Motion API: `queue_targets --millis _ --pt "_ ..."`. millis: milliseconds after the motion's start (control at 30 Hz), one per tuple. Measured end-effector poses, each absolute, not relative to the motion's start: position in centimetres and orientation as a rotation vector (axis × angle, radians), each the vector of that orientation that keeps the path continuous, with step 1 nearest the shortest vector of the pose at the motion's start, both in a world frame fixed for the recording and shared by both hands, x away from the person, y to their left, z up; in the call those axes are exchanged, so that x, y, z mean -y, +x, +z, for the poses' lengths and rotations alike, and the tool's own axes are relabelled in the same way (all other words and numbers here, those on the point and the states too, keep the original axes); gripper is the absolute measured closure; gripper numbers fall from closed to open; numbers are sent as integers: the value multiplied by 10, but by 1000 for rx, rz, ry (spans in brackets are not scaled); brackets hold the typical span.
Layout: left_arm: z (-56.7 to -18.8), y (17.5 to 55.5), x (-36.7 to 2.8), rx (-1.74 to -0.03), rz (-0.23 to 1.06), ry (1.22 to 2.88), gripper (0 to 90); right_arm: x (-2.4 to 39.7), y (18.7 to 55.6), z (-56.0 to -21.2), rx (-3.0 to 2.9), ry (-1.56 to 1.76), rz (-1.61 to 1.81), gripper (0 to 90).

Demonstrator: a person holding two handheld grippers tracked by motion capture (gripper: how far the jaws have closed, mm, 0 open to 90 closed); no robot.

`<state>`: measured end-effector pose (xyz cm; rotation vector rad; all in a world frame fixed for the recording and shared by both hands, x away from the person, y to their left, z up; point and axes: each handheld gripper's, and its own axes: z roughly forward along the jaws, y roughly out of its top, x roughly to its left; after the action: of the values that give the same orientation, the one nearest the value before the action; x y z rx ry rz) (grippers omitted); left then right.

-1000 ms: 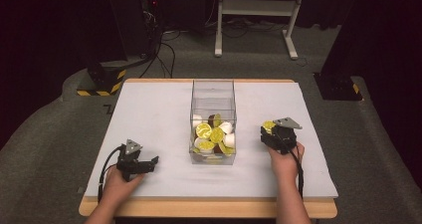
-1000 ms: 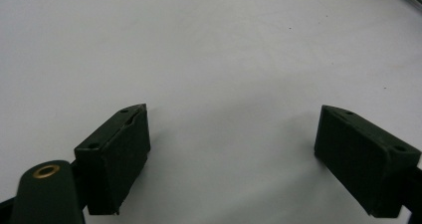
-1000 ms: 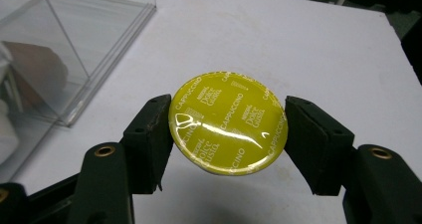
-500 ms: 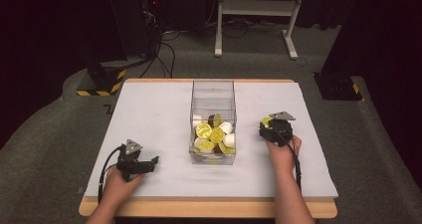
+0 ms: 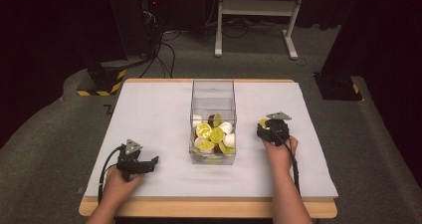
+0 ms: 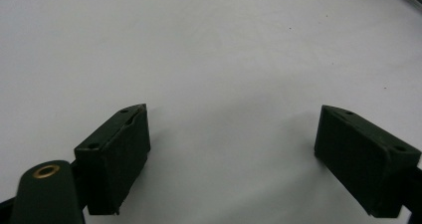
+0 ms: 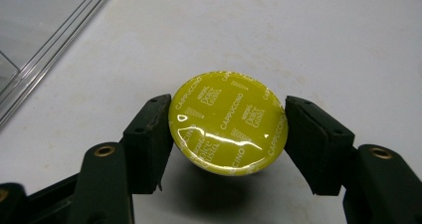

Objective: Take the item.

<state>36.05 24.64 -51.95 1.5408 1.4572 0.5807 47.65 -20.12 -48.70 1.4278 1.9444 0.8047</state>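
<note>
A clear plastic box (image 5: 213,95) stands mid-table and holds several coffee capsules (image 5: 211,134), most with yellow-green lids, some white. My right gripper (image 5: 263,125) is to the right of the box, shut on a yellow-green capsule (image 7: 228,122) whose lid reads CAPPUCCINO; both pads press its rim, and it hangs just above the white table. The box's wall (image 7: 47,35) runs along the upper left of the right gripper view. My left gripper (image 5: 149,163) rests near the table's front left, open, with bare white surface between its fingers (image 6: 117,154).
The white table (image 5: 149,114) is bordered by a wooden front edge (image 5: 199,208). Beyond it on the dark floor are a yellow-black striped base (image 5: 102,87), cables and a white stand's legs (image 5: 254,30).
My right gripper has carried the capsule forward and slightly left, closer to the box's right side. The left gripper has stayed put.
</note>
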Motion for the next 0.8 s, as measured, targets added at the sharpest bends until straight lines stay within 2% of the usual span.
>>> queue_targets --millis 133,400,800 --pt "-520 360 -246 -1457 581 1541 145 200 476 -487 -1944 1424 804 367" --pt "-519 360 -247 -1454 583 1548 145 199 473 -485 -1944 1429 840 255" --pt "-519 361 -247 -1457 581 1543 145 196 450 -476 -1922 1421 919 210"
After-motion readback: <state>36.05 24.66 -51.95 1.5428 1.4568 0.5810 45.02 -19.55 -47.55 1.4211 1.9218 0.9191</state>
